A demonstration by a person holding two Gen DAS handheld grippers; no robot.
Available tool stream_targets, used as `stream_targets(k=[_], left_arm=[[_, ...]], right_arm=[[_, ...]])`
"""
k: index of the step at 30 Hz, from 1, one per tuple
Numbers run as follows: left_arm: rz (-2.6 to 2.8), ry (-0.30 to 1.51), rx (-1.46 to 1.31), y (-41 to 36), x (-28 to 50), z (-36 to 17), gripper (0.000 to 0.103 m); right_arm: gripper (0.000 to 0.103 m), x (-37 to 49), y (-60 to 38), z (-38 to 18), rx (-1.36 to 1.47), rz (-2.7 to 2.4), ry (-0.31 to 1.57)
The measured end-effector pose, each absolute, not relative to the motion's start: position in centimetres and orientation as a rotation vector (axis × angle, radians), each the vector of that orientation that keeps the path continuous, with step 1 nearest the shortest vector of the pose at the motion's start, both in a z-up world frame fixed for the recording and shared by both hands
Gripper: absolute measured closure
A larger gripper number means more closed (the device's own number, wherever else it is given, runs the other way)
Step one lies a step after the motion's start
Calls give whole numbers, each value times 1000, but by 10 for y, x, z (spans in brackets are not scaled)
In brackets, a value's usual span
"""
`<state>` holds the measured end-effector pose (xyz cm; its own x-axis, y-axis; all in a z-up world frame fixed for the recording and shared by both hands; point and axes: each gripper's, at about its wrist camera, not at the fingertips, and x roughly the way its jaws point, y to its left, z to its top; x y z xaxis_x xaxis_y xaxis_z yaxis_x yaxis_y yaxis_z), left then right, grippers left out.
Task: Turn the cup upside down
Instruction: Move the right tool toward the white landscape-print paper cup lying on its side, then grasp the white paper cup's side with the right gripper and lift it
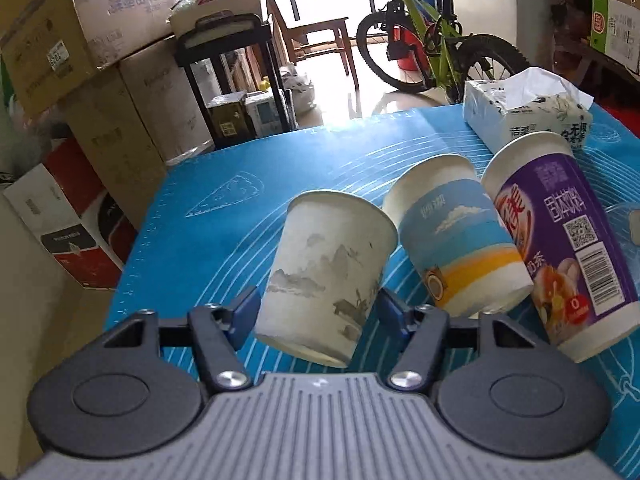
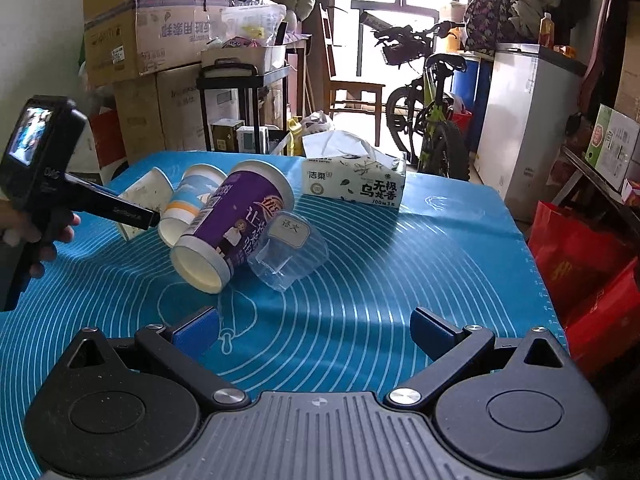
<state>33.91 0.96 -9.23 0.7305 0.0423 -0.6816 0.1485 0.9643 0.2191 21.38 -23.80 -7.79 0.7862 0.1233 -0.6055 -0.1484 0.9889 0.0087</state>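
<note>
My left gripper (image 1: 314, 312) is shut on a white paper cup with a grey landscape print (image 1: 324, 276), gripping it near its base, mouth up and tilted. In the right wrist view the same cup (image 2: 146, 194) is partly hidden behind the left gripper's body. Beside it stand a blue-and-yellow paper cup (image 1: 452, 240), also seen in the right wrist view (image 2: 188, 204), and a tall purple cup (image 1: 560, 248), which shows there too (image 2: 236, 224). A clear plastic cup (image 2: 288, 256) sits next to the purple one. My right gripper (image 2: 316, 330) is open and empty above the mat.
A blue silicone mat (image 2: 400, 280) covers the table. A tissue pack (image 2: 354, 180) lies at the far edge, also in the left wrist view (image 1: 524, 112). Cardboard boxes (image 1: 100, 80), a chair (image 2: 352, 92) and a green bicycle (image 1: 432, 36) stand beyond the table. Red bags (image 2: 580, 280) are at the right.
</note>
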Motion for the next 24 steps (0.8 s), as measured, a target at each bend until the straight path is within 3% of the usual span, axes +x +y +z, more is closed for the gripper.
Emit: stream_targets(k=[9,17,24], left_arm=[[-45,777,191,12,316,-74,41],[-76,749,189,-16,234,-33,41],[-82,766,167,-43,171,-47,41]], right_arm=[[0,199,-244,-71,-25,131,644],[0,166,-253,-58,-25,115,639],[0,142,-256,-54,-7,101,649]])
